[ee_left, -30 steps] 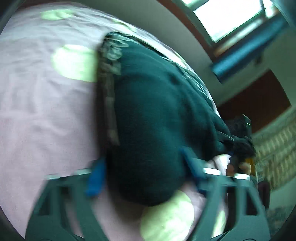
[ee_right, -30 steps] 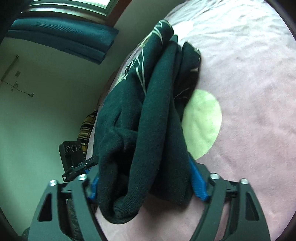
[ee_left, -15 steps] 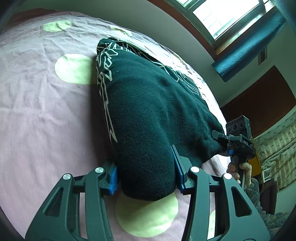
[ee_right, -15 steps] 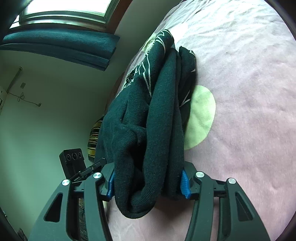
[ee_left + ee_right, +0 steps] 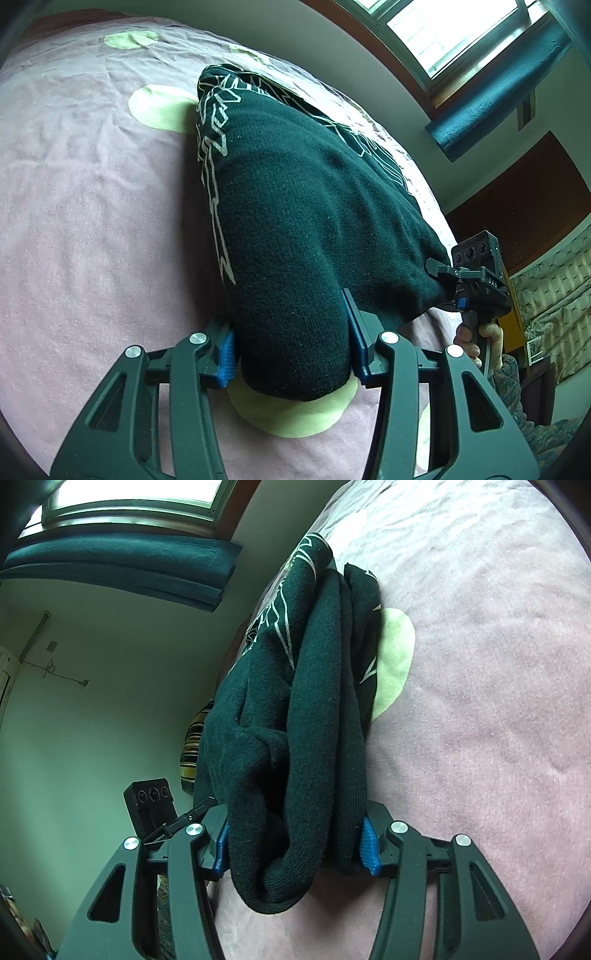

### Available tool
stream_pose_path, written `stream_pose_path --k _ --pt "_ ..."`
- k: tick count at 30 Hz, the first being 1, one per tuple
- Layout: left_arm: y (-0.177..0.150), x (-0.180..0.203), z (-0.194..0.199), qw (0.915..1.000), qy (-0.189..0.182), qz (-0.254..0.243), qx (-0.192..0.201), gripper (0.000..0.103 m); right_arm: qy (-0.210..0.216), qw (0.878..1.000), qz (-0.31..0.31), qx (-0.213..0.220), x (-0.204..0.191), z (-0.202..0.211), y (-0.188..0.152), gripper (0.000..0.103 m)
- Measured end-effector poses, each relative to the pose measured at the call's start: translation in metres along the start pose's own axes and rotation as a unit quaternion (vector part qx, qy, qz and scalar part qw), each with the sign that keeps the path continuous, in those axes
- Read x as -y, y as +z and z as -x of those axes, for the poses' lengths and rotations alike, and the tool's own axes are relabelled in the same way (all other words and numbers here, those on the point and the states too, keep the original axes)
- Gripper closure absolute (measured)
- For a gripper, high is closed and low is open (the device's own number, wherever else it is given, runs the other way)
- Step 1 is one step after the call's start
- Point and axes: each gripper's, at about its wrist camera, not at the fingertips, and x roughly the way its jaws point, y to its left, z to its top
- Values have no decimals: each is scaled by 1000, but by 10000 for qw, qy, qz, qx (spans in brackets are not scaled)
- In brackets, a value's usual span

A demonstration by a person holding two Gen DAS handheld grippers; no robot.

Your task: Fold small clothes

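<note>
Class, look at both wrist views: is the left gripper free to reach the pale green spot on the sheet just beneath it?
Probably not as things stand. The left gripper has its jaws shut on the dark green garment, whose bunched end hangs over the green spot. It would have to let go first.

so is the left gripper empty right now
No, the left gripper is clamped on a thick fold of the dark green garment, its blue pads pressed against both sides.
</note>
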Motion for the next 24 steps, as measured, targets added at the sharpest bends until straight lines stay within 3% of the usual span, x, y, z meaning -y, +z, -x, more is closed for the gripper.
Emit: stream_pose_path --k 24 --pt "-7 -5 5 9997 -147 -98 154 56 54 9992 286 262 0 7 -14 49"
